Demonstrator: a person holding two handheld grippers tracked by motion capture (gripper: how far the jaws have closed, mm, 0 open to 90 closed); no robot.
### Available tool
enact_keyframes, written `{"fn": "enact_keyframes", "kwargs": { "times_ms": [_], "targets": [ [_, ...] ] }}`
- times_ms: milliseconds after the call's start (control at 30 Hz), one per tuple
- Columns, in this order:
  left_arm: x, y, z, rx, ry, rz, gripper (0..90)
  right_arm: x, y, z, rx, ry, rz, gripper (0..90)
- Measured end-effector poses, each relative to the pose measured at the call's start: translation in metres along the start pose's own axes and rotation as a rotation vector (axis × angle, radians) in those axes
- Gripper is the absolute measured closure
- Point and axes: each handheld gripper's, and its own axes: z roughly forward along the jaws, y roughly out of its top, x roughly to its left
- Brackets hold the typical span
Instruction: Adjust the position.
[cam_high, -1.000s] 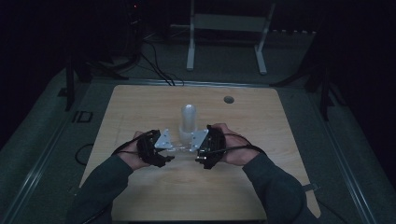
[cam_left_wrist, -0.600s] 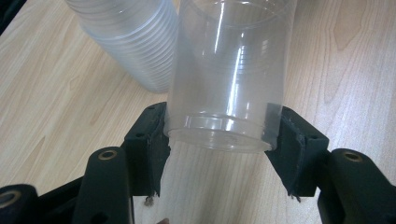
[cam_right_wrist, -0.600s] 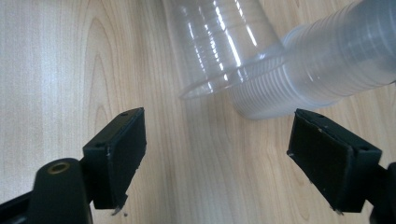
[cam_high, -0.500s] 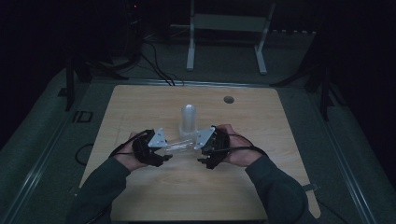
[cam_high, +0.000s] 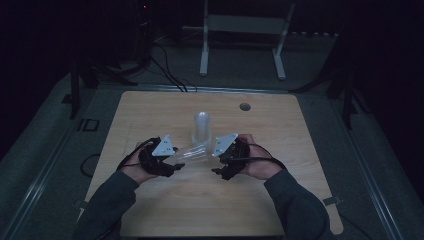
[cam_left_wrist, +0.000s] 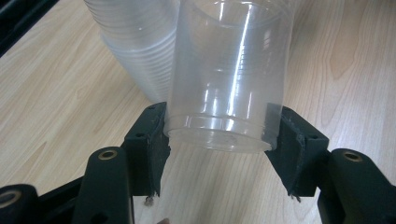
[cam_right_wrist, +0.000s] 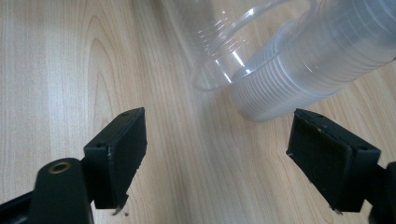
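Work in hand: you are taking a single clear cup (cam_left_wrist: 229, 79) off the stack of cups (cam_high: 202, 129).
Left gripper (cam_left_wrist: 215, 140): your jaws are clamped on the single cup near its closed base, one pad on each side; its open mouth points away from you, toward your other hand.
Right gripper (cam_right_wrist: 217, 154): your jaws stand wide apart with nothing between them, only bare table (cam_right_wrist: 60, 60) under them.
Single cup: held tilted above the wood, its rim just ahead of your right jaws and close beside the stack's lowest rims.
Stack: standing mouth down on the table, just beyond both grippers.
Done, judging by this: one cup looks free of the stack and is firmly held.
Left, judging by this: the cup is not yet set down anywhere, and your right gripper has taken hold of nothing.
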Motion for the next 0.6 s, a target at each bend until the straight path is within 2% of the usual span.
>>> {"fn": "enact_keyframes", "kwargs": {
  "times_ms": [167,333,433,600],
  "targets": [
    [0.0,-0.003,0.0,-0.027,0.001,-0.02,41.6,-0.001,-0.003,0.0,-0.038,0.006,0.038,19.4],
    [0.001,-0.005,-0.002,-0.067,-0.001,-0.043,41.6,-0.003,-0.006,-0.001,-0.06,0.002,0.056,19.3],
    [0.001,-0.005,-0.002,-0.081,0.0,-0.049,41.7,-0.005,-0.008,-0.001,-0.094,-0.005,0.084,19.4],
    [0.001,-0.006,-0.002,-0.103,0.002,-0.064,41.7,-0.004,-0.011,0.002,-0.1,-0.007,0.105,21.2]
  ]
}}
